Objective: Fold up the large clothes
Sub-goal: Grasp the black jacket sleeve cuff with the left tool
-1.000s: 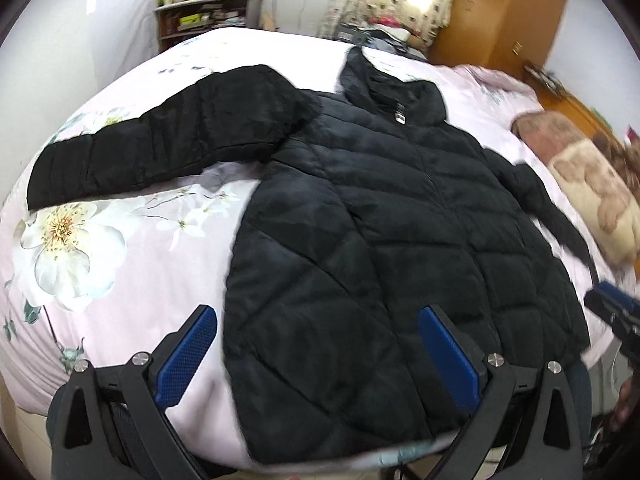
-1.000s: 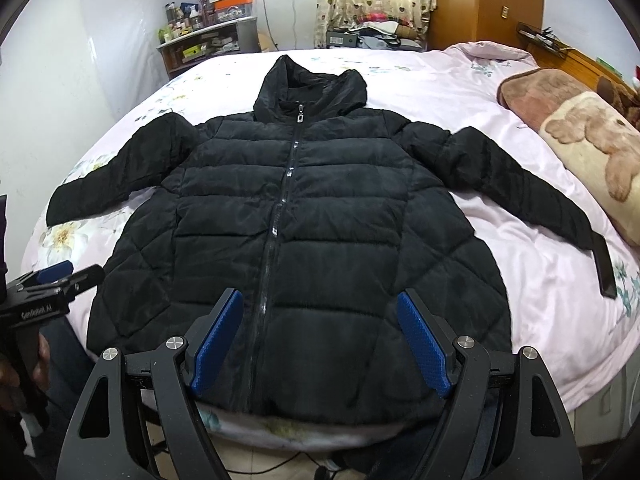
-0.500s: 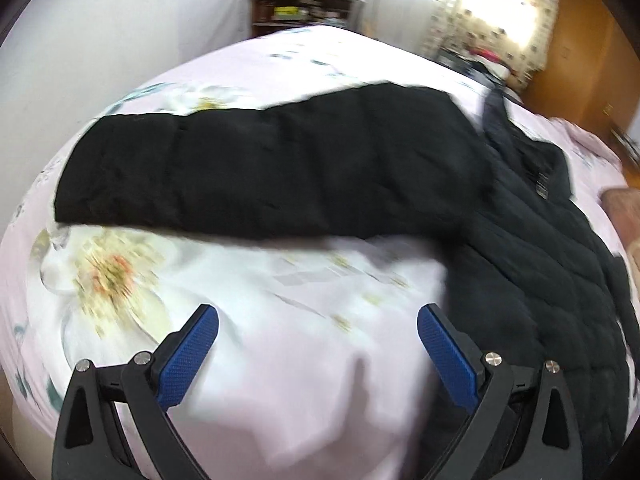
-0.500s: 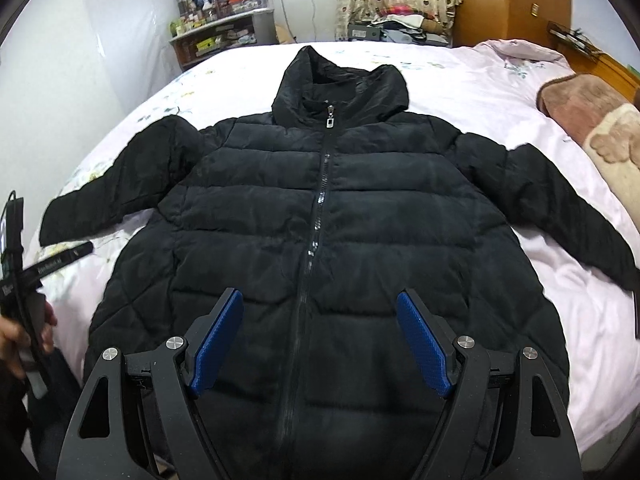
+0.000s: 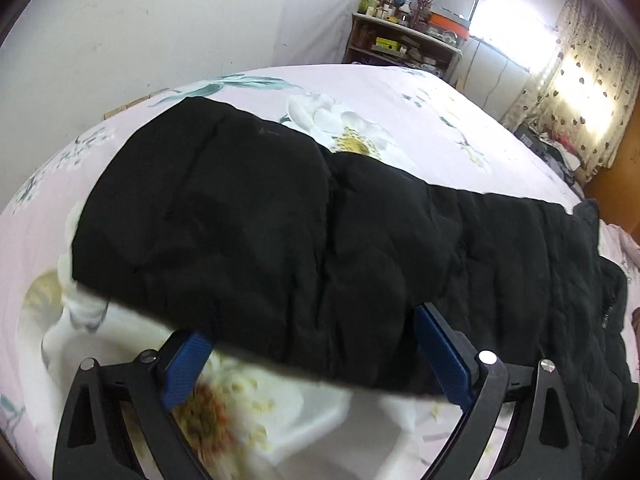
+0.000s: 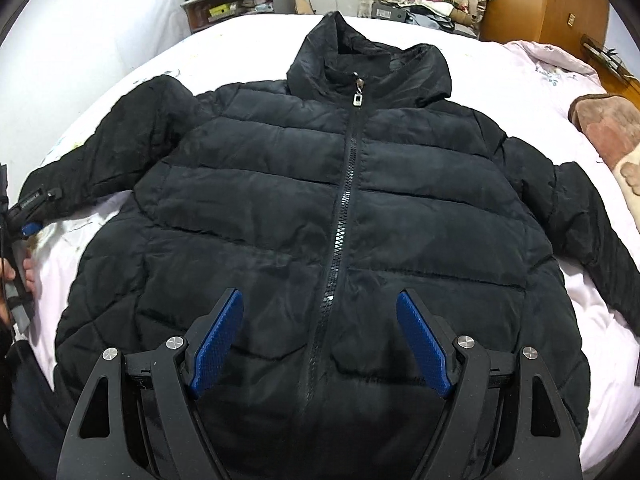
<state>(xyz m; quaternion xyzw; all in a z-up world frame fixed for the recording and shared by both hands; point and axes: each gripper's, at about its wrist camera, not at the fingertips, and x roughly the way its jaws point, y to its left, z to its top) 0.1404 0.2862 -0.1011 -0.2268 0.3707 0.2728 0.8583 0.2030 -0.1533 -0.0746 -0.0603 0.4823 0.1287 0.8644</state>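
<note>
A black puffer jacket [image 6: 280,208] lies zipped and face up on the bed, sleeves spread. Its left sleeve [image 5: 280,232] stretches across the left wrist view. My left gripper [image 5: 316,344] is down at that sleeve's near edge, and its jaws are closing. The edge lies between them and covers one fingertip, but the blue pads [image 5: 440,352] do not press on it. In the right wrist view the left gripper [image 6: 28,216] shows at the cuff. My right gripper [image 6: 320,340] hangs open over the jacket's lower front, with the zipper [image 6: 340,232] running between its fingers, which hold nothing.
The bed has a pale pink floral sheet [image 5: 360,136]. A brown plush blanket [image 6: 612,136] lies at its right side. A cluttered shelf [image 5: 400,40] and a wooden wardrobe [image 6: 548,4] stand beyond the bed. A white wall [image 5: 160,20] runs along the left.
My left gripper swung left from the jacket's body to the sleeve and dropped close, so the sleeve's edge is now between its slightly narrower jaws. My right gripper moved forward and lower over the jacket.
</note>
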